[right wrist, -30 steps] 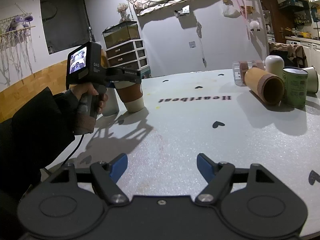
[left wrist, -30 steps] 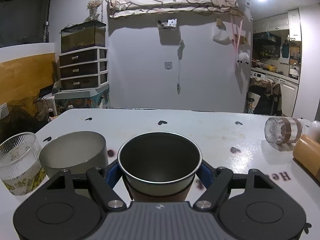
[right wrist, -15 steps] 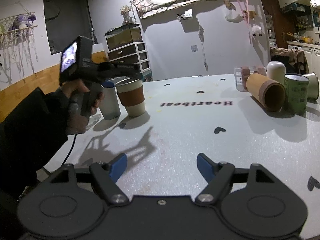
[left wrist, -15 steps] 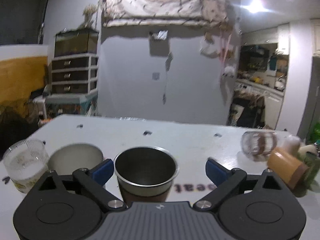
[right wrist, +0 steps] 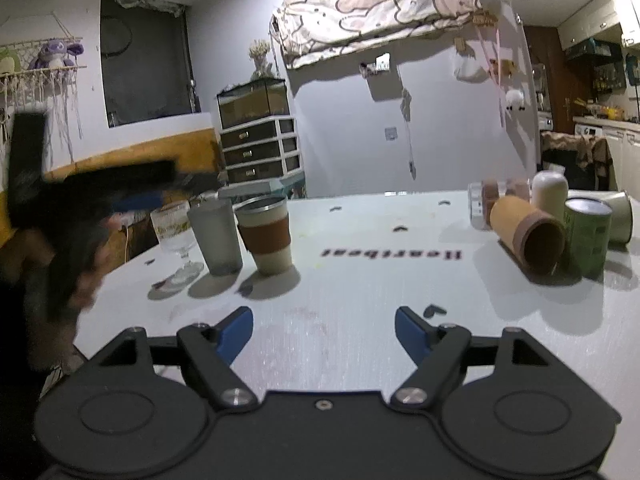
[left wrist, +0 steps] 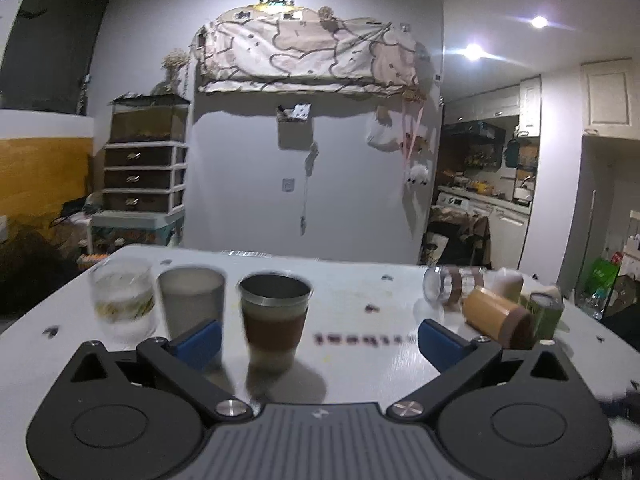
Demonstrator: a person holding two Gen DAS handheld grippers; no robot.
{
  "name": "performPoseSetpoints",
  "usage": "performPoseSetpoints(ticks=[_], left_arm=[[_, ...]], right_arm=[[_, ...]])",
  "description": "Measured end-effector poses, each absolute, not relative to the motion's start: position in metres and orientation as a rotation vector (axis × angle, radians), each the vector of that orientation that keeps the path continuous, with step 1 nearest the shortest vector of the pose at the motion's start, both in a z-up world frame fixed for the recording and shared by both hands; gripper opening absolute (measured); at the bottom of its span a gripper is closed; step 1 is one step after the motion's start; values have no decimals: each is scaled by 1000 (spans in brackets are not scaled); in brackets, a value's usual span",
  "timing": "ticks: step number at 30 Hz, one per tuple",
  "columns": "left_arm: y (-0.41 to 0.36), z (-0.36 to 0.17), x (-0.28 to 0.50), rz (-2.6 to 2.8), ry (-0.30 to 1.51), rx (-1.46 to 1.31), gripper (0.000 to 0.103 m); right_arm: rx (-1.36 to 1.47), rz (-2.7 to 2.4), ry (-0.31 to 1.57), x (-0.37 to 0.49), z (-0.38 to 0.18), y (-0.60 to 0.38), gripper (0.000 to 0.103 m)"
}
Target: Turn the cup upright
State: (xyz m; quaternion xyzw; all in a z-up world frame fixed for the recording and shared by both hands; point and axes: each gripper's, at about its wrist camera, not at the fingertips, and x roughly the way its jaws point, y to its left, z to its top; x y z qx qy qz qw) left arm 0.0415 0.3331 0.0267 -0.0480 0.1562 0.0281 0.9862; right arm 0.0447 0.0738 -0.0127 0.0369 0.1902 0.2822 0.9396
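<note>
The word "Heartbeat" (right wrist: 392, 254) is printed in dark letters on the white desk (right wrist: 360, 300), upside down and ahead of the right gripper (right wrist: 324, 330). Nothing else is legible.

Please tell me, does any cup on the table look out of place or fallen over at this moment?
Yes. On the right side of the table, the tan cylinder cup lies on its side, and the clear glass behind it does too. The sleeved cup, grey tumbler and stemmed glass stand upright. No spill is visible.
</note>
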Motion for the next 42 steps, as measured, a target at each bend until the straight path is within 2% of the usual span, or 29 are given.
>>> performPoseSetpoints(ticks=[5,19,42], left_arm=[[327,11,14,99,369,-69,103],[326,-3,-23,204,424,-62,103],[323,-6,-23,195,441,-69,103]], right_arm=[[69,561,362,43,-7,73,83],[29,503,372,43,-9,73,103],[9,458,386,45,-12,76,103]])
